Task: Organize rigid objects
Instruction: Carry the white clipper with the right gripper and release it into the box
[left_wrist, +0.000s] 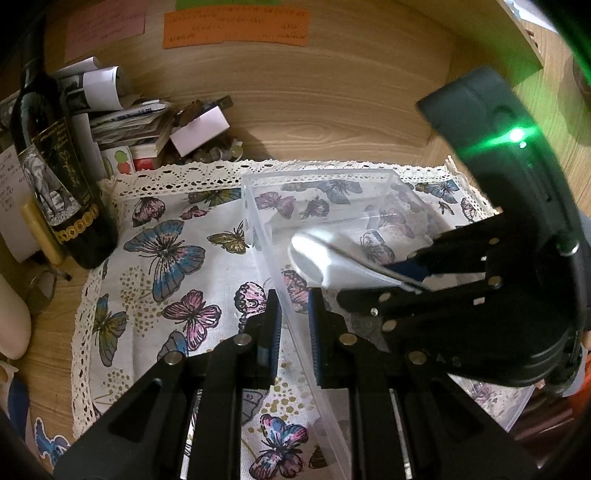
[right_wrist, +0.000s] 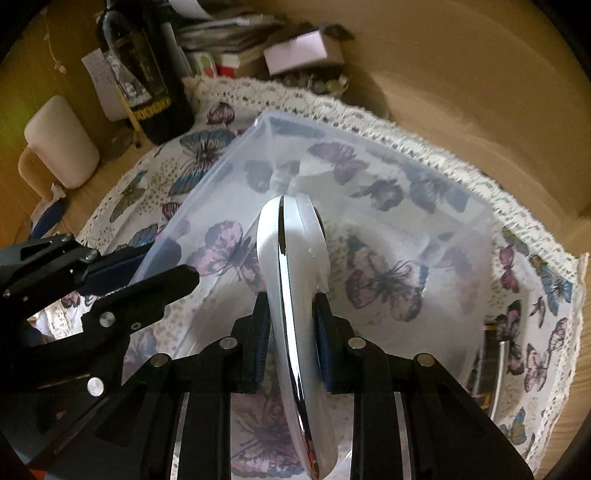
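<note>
A clear plastic bin sits on a butterfly-print cloth. My left gripper straddles the bin's left wall, its blue pads on either side of the wall; it also shows in the right wrist view at the bin's left edge. My right gripper is shut on a white and chrome handheld device and holds it over the bin's inside. In the left wrist view the device is blurred, held by the right gripper above the bin.
A dark wine bottle stands at the cloth's left edge, with stacked papers and a small white box behind it. A cream-coloured mug stands on the wooden desk to the left. Wooden walls rise behind and to the right.
</note>
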